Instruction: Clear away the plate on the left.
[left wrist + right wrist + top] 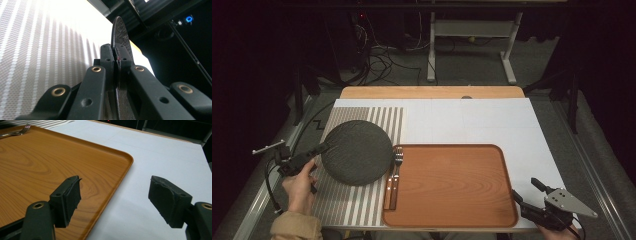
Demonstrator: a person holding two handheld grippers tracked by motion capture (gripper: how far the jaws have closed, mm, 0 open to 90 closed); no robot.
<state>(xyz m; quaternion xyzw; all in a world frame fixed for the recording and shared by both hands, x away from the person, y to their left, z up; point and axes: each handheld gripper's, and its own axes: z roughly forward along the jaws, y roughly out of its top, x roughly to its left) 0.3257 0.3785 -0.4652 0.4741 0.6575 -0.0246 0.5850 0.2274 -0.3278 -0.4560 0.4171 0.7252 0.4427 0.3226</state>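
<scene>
Both grippers are sitting low at the table's near corners. Left gripper (323, 148) is clamping the dark round plate (357, 152) by its near-left rim, the plate tilting up ahead of its jaws. Right gripper (115, 200) is resting released, jaws spread, the wooden tray (50, 165) lying just ahead-left.

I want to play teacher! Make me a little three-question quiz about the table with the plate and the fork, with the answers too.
1. True or false: the left gripper is clamped on the rim of the dark round plate.
2. Where do the fork and the knife next to it lie? A) on the plate B) at the left edge of the wooden tray C) on the white table
3. Fill in: the right gripper has its jaws ____.

Key: 1 true. 2 B. 3 open, with nothing between them, near the tray's near right corner.
</scene>
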